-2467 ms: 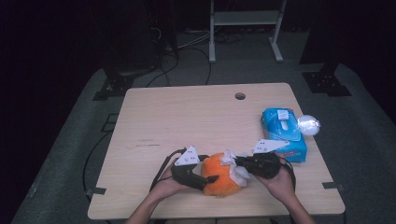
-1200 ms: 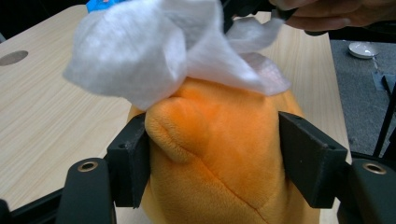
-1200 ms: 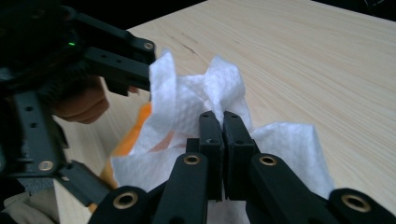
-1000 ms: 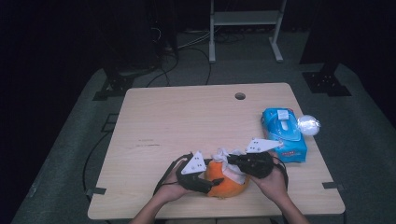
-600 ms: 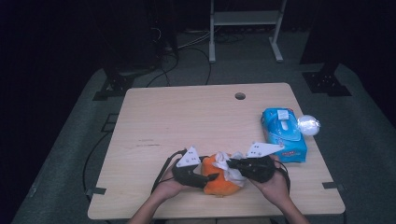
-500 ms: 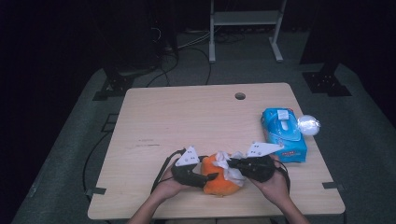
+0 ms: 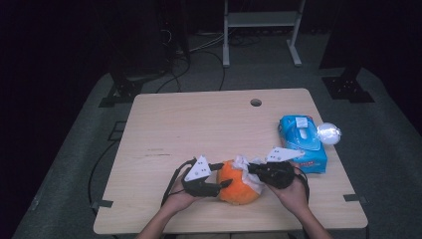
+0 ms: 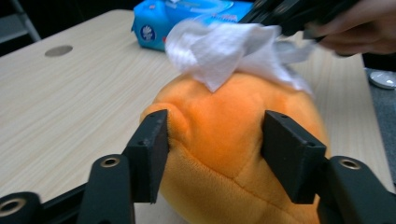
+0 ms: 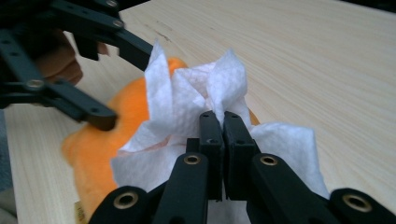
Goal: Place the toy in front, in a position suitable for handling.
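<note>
An orange plush toy lies near the table's front edge. My left gripper comes at it from the left. Its jaws have just been closing, and in the left gripper view both pads press into the toy, so the left gripper is shut on it. My right gripper reaches in from the right, shut on a crumpled white wipe. The right gripper holds the wipe against the top of the toy.
A blue pack of wipes lies at the right of the wooden table, with a shiny round object beside it at the edge. A small hole sits near the far edge. Cables and a metal stand are on the floor beyond.
The left gripper's jaws have drawn in onto the plush toy. Both hands sit slightly farther from the front edge than a second ago, with the wipe still on top of the toy.
</note>
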The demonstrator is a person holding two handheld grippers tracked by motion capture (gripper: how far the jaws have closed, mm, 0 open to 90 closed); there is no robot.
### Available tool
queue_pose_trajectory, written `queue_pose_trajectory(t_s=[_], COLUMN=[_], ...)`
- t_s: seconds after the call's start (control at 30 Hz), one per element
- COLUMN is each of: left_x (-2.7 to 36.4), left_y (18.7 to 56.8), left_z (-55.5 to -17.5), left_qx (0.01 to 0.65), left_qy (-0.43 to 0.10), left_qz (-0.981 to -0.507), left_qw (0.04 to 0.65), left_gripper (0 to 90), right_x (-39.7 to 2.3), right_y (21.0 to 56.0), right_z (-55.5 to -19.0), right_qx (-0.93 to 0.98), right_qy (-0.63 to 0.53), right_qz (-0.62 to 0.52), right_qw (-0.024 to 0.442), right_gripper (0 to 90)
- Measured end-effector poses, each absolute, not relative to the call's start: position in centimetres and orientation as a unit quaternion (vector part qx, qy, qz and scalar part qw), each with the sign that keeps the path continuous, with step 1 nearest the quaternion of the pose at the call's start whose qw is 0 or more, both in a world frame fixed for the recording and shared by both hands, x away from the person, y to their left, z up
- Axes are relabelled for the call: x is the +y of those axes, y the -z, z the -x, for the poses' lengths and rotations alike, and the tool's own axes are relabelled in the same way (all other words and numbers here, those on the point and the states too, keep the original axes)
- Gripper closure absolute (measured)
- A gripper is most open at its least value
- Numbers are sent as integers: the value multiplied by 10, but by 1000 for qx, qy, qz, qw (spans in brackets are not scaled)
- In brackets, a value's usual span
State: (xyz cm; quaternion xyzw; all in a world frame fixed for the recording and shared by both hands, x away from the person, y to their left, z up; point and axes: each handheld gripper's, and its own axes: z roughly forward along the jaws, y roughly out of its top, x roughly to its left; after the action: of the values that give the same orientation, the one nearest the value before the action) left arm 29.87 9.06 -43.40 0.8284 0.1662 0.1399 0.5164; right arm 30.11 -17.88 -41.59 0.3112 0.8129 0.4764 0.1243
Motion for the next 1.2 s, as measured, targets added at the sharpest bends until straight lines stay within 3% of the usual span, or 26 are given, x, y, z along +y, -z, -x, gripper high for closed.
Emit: queue_pose_trajectory(t_s=[0.3, 0.57, 0.67, 1.0, 1.13, 1.2], left_x=[97, 96, 90, 94, 95, 94], left_y=[440, 432, 436, 440, 440, 441], left_z=[-307, -301, -299, -305, -307, -307], left_qx=[209, 140, 137, 191, 189, 185], left_qy=[-133, -94, -113, -108, -101, -95], left_qz=[-826, -817, -830, -827, -817, -818], left_qw=[507, 552, 528, 517, 535, 537], left_gripper=[423, 310, 406, 437, 239, 240], right_x=[-159, -176, -178, -158, -170, -175], right_y=[411, 415, 415, 414, 415, 416], right_z=[-281, -298, -297, -281, -290, -292], right_qx=[831, 814, 816, 835, 825, 820], right_qy=[-475, -477, -476, -469, -476, -479], right_qz=[-258, -300, -298, -253, -279, -288], right_qw=[128, 137, 135, 133, 124, 120], right_gripper=[868, 864, 865, 865, 866, 867])
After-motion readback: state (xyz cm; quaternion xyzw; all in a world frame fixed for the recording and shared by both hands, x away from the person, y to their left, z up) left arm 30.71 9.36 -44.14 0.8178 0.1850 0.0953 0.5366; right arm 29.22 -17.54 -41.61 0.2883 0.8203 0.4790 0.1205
